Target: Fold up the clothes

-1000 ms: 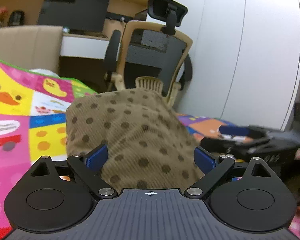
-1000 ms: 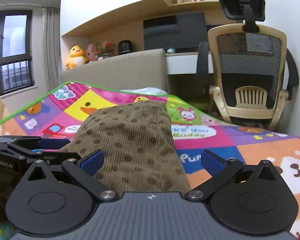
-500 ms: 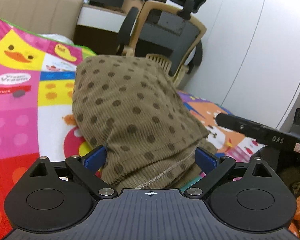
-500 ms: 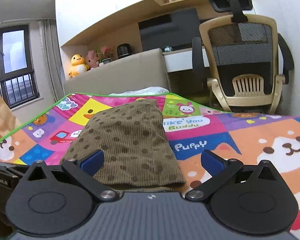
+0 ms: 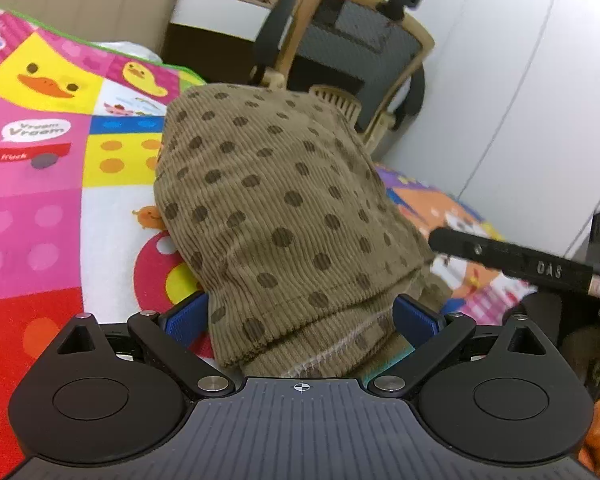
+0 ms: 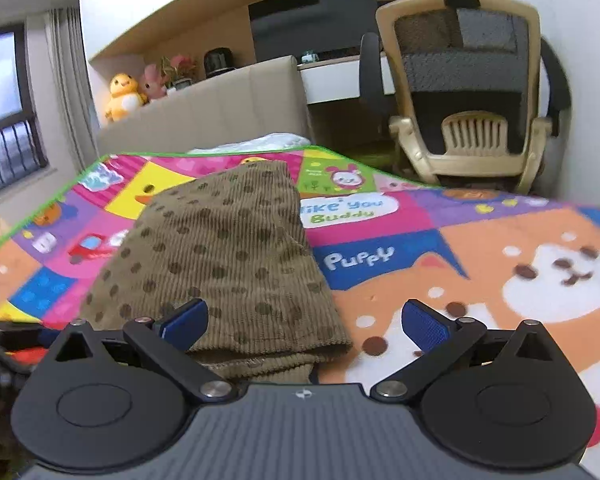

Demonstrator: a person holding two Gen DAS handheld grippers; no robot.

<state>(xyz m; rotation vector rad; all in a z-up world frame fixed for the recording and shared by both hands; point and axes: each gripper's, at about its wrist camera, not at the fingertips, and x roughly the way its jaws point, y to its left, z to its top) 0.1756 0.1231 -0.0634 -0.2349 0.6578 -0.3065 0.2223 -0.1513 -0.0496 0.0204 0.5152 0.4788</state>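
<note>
The folded brown dotted garment (image 5: 284,216) lies on the play mat (image 5: 32,208), long axis running away up-frame — near hem between the wide-open left gripper (image 5: 302,320); right gripper (image 6: 304,320), also wide, straddles its lower-right corner.

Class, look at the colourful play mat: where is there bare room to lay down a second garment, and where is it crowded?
Bare mat lies right of the brown polka-dot corduroy garment, across the orange puppy panel, and left of it over the pink and yellow squares. The near edge is crowded: both open grippers, left gripper and right gripper, sit there.
</note>
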